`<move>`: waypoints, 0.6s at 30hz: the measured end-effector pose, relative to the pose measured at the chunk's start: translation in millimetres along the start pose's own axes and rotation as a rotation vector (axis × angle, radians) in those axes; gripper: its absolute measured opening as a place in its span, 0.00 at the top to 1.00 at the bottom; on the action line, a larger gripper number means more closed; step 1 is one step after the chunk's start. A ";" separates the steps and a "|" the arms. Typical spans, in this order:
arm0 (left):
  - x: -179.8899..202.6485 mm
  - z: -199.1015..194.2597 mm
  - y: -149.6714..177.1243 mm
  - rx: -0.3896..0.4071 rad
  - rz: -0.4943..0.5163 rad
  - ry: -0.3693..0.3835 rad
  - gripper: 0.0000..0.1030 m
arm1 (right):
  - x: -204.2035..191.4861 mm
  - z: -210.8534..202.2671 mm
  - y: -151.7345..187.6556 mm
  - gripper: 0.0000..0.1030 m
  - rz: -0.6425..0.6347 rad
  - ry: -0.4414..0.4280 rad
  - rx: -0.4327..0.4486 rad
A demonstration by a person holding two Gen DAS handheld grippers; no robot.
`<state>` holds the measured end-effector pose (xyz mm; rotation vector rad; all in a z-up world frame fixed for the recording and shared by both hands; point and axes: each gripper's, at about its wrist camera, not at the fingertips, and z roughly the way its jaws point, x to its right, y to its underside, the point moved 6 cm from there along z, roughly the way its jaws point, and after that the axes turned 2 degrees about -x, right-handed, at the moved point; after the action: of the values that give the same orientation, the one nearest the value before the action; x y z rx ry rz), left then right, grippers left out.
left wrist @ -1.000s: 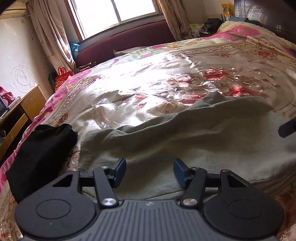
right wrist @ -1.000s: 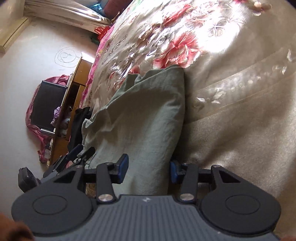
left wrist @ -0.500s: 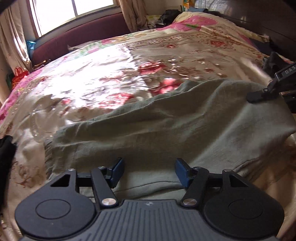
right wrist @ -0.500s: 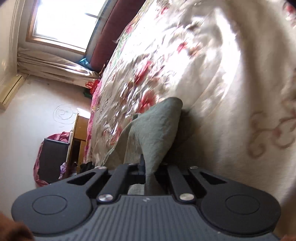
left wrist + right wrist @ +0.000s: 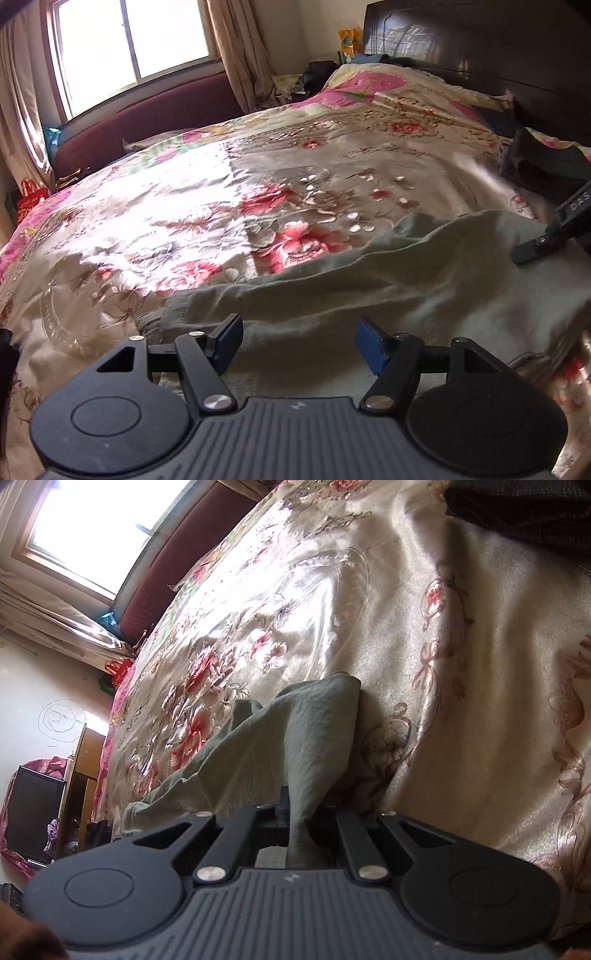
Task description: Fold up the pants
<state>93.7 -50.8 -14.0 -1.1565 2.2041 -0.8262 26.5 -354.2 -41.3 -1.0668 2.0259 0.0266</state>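
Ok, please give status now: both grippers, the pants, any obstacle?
Right gripper shut on pants. Left gripper opening, empty, over pants. Pants on bedspread, one end lifted. Nothing in the way.

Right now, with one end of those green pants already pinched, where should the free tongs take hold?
On the near hem of the green pants, coming down from above and in front. That edge lies flat on the floral bedspread just ahead of the opening left tongs, so a pinch looks easiest.
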 end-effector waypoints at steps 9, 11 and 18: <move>-26.2 -32.1 43.4 -0.056 -0.060 0.004 0.19 | 0.3 1.8 -4.7 0.95 -0.023 0.042 0.005; -29.5 -42.3 45.6 -0.044 -0.047 -0.015 0.19 | 0.1 2.1 -5.3 0.94 -0.028 0.041 0.007; -32.8 -40.8 31.4 0.000 -0.008 -0.041 0.19 | 7.0 3.3 -7.2 0.94 -0.006 0.042 0.001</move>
<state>65.9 2.4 -3.3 -1.1727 2.1674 -0.7995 31.6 -362.3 -45.8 -1.0809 2.0603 -0.0001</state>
